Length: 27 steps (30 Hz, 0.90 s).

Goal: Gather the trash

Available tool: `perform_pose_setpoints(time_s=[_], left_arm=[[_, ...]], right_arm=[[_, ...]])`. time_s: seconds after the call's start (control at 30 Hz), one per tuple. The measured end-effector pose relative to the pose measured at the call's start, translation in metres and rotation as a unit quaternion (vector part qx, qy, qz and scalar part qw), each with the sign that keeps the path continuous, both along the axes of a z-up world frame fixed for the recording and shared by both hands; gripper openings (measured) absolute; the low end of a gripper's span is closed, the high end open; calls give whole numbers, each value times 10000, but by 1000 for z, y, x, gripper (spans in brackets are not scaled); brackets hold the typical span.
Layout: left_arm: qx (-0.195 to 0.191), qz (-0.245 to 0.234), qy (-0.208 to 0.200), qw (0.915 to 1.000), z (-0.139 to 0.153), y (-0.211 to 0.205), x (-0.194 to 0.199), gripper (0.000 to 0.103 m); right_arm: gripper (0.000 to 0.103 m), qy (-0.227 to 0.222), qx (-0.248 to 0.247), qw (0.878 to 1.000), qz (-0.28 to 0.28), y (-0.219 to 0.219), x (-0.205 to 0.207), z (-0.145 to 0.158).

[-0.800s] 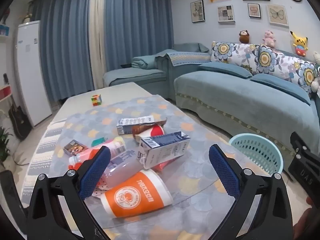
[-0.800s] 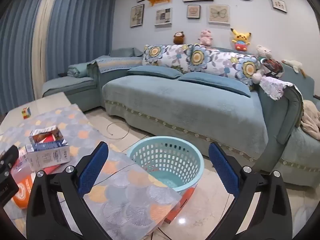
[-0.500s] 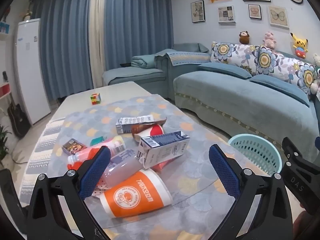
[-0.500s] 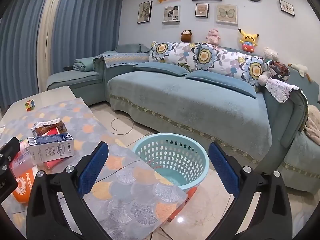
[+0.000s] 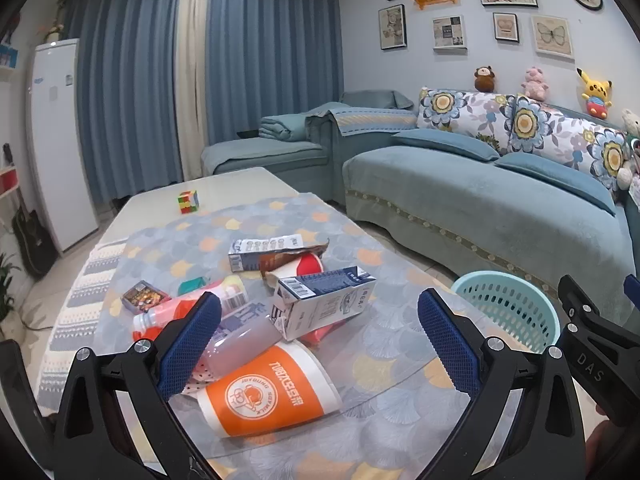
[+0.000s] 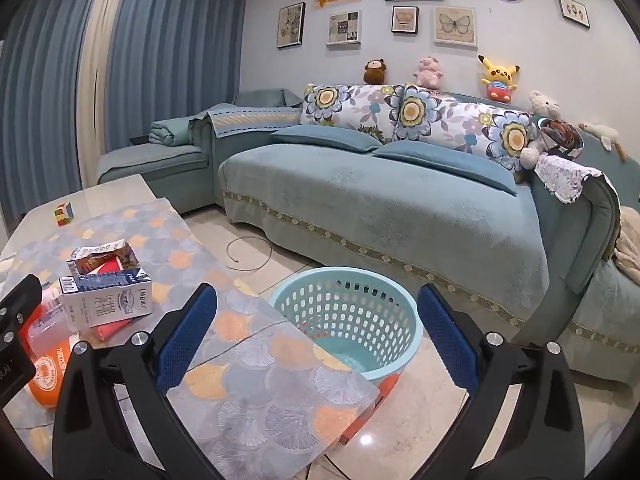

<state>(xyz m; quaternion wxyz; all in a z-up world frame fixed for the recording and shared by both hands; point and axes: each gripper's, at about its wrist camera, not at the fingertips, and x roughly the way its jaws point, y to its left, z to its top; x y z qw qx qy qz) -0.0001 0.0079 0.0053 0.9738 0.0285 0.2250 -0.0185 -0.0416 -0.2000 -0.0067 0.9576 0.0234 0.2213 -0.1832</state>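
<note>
Trash lies piled on the low table (image 5: 400,364): an orange paper cup (image 5: 268,392) on its side nearest me, a white and blue carton (image 5: 328,304), a clear plastic bottle (image 5: 244,340), a pink bottle (image 5: 176,312), a red cup (image 5: 308,266) and a torn box (image 5: 264,250). My left gripper (image 5: 318,340) hovers open above the cup, holding nothing. A teal basket (image 6: 352,312) stands on the floor right of the table. My right gripper (image 6: 318,340) is open over the table corner, in front of the basket, empty. The carton (image 6: 108,300) shows at its left.
A puzzle cube (image 5: 189,202) sits at the table's far end, a small patterned box (image 5: 140,297) left of the pile. A long teal sofa (image 6: 400,208) runs behind the basket. A cable loop (image 6: 248,254) lies on the tiled floor. A white fridge (image 5: 60,140) stands far left.
Both views have shifted slightly: the right gripper has turned a little toward the table, showing more of the trash pile. Both grippers stay wide open and empty.
</note>
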Motion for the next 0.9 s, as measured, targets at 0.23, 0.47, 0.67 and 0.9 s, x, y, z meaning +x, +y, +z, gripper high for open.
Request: perform_pose_setpoints(time_s=[0.23,0.47,0.67,0.9], left_arm=[[-78,-11,-9,10000,0,5,3,96],[-166,-18,9,9999,0,10,10,96],[-154,-16,-27,9999,-1,9,3,96],[-160,-15,-31,9999,-1,8,3,95]], right_arm=[[95,24,54,10000,20,3,1,-1],[95,44,94,9999,26,2,1,-1],[95,43,100,9999,28,2,1,-1],[95,95,159,9998,42,1,3,-2]])
